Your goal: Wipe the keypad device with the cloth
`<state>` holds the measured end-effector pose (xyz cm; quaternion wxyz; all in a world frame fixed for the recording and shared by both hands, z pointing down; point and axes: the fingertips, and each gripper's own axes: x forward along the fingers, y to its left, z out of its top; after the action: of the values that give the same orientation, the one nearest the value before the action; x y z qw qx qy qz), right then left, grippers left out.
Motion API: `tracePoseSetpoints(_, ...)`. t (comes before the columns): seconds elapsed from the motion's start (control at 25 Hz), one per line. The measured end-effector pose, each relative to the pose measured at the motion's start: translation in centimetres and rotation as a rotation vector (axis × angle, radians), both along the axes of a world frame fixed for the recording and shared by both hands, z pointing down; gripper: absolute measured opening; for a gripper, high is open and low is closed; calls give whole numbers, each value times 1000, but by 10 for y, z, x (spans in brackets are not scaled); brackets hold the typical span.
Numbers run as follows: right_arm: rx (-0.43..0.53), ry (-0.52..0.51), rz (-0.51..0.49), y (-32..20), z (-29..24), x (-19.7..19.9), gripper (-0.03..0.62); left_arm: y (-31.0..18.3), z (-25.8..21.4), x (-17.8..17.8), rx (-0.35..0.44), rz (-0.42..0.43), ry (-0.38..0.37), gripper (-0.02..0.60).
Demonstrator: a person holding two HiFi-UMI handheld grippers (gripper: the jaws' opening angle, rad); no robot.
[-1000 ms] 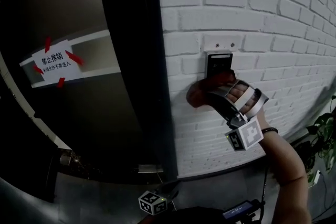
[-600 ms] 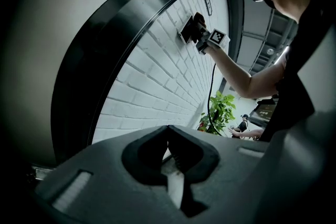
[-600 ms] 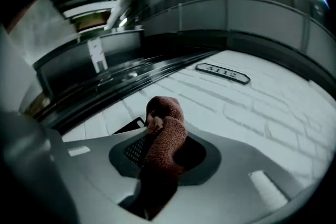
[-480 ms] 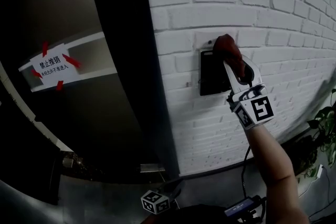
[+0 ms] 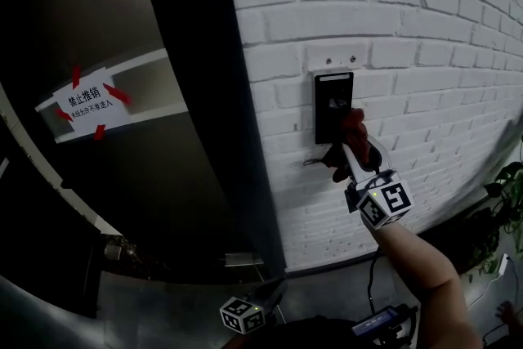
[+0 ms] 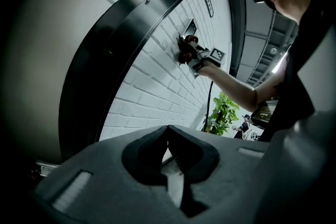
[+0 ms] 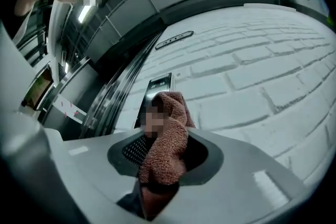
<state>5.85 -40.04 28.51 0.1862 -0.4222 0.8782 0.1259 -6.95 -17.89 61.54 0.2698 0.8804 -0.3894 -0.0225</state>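
The black keypad device (image 5: 333, 106) hangs on the white brick wall (image 5: 425, 29). My right gripper (image 5: 353, 153) is shut on a reddish-brown cloth (image 5: 352, 129), which sits at the keypad's lower right corner and just below it. In the right gripper view the cloth (image 7: 167, 147) bulges out between the jaws, with the keypad (image 7: 160, 83) right behind it. My left gripper (image 6: 169, 153) hangs low, far from the wall, shut with nothing in it. Only its marker cube (image 5: 241, 315) shows in the head view. From the left gripper view the cloth (image 6: 184, 51) is seen against the wall.
A dark curved door frame (image 5: 208, 94) runs left of the keypad. A paper notice (image 5: 86, 104) is taped on the door with red tape. A potted plant (image 5: 511, 192) stands at the far right. A cable (image 5: 374, 274) hangs below the right arm.
The right gripper with the cloth went up from the keypad's lower part to its top, then came down over its face to the lower right corner. The left gripper stayed low.
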Motion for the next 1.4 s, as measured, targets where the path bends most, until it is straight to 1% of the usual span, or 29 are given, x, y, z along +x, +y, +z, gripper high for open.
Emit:
tracePoseSetpoints(0.04,-38,-7,-9,-2,11,0,129,1,0,0,-3,2,0,5)
tracePoseSetpoints(0.08,-87,-37,-26,-4,21,-2,123,2,0,0,-7,5,0,5)
tracePoseSetpoints(0.12,-144,-88,-57,-5,29,-7,120,3,1,1,-12,7,2,5)
tracePoseSetpoints(0.2,-247,-205,-148,-3,38,-25,118,4,3,2,-20,9,7,5)
tracePoseSetpoints(0.28,-305,-294,-232,2,38,-45,118,6,3,3,-22,8,8,5)
tracePoseSetpoints(0.36,-358,-371,-290,0,33,-56,118,6,2,2,-21,1,6,5)
tracePoseSetpoints(0.4,-394,-405,-336,-1,31,-62,120,6,1,0,-22,-4,5,5)
tracePoseSetpoints(0.44,-433,-427,-402,1,31,-71,118,7,2,-1,-26,-9,3,5)
tracePoseSetpoints(0.48,-464,-426,-473,8,30,-83,118,7,3,-2,-31,-12,2,5)
tracePoseSetpoints(0.52,-475,-397,-524,17,29,-94,112,8,5,-1,-37,-13,0,5)
tracePoseSetpoints(0.56,-452,-339,-544,28,26,-101,112,9,6,0,-40,-12,-1,5)
tracePoseSetpoints(0.6,-387,-254,-530,40,19,-104,114,10,7,3,-39,-10,-2,5)
tracePoseSetpoints(0.64,-273,-138,-480,52,9,-103,114,10,7,5,-36,-8,-4,5)
tracePoseSetpoints(0.68,-117,11,-392,62,-2,-100,114,9,7,6,-31,-9,-5,5)
tracePoseSetpoints(0.76,212,375,-127,67,-20,-89,114,7,8,3,-26,-18,-8,5)
tracePoseSetpoints(0.8,323,539,11,62,-26,-82,114,7,8,3,-25,-22,-8,5)
tracePoseSetpoints(0.84,394,663,124,54,-31,-75,114,8,7,3,-25,-26,-9,5)
tracePoseSetpoints(0.88,441,751,204,45,-36,-70,114,8,7,3,-25,-28,-10,5)
tracePoseSetpoints(0.92,475,814,256,38,-43,-68,115,9,7,4,-25,-30,-11,5)
tracePoseSetpoints(1.0,537,883,298,28,-61,-68,119,9,7,6,-23,-30,-10,5)
tracePoseSetpoints(1.12,635,906,331,27,-102,-68,121,8,8,9,-23,-34,-12,5)
tracePoseSetpoints(1.2,677,859,346,26,-133,-59,121,7,8,12,-25,-38,-14,5)
tracePoseSetpoints(1.24,682,824,337,25,-143,-53,121,7,8,14,-26,-39,-15,5)
tracePoseSetpoints(1.32,669,767,297,22,-149,-38,115,8,9,18,-29,-42,-18,5)
tracePoseSetpoints(1.4,632,720,282,19,-144,-18,115,11,10,19,-34,-48,-26,5)
